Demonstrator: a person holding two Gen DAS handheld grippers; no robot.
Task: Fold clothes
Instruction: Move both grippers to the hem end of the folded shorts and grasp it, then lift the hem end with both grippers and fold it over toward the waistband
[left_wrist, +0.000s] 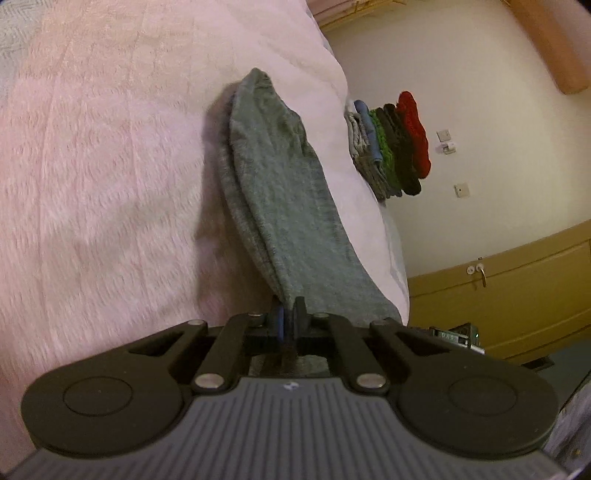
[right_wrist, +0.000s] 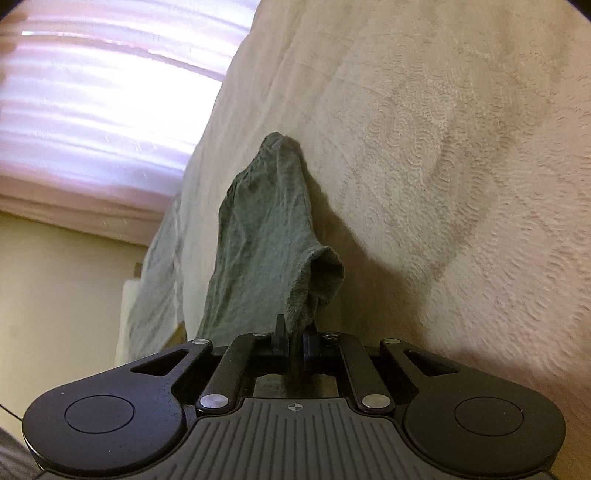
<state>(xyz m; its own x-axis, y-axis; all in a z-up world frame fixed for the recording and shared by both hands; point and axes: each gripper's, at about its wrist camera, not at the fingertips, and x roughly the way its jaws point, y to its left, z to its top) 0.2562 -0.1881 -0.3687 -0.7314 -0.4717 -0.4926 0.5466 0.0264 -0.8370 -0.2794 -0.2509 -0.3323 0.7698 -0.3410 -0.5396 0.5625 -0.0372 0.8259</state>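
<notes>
Both tongs (left_wrist: 290, 314) (right_wrist: 294, 332) tight on grey garment (left_wrist: 280, 206) over pink blanket (left_wrist: 103, 147).

Dim, warm indoor light; a blown-out window (right_wrist: 103, 92) glares upper left, with fisheye-bent, motion-smeared edges.

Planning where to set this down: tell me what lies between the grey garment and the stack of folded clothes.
Only bare pink blanket separates the grey garment from the stack of folded clothes; the left wrist view shows it.

The right gripper (right_wrist: 294, 332) pinches a grey-green garment (right_wrist: 258, 229) above a textured cream bedspread (right_wrist: 443, 147).
</notes>
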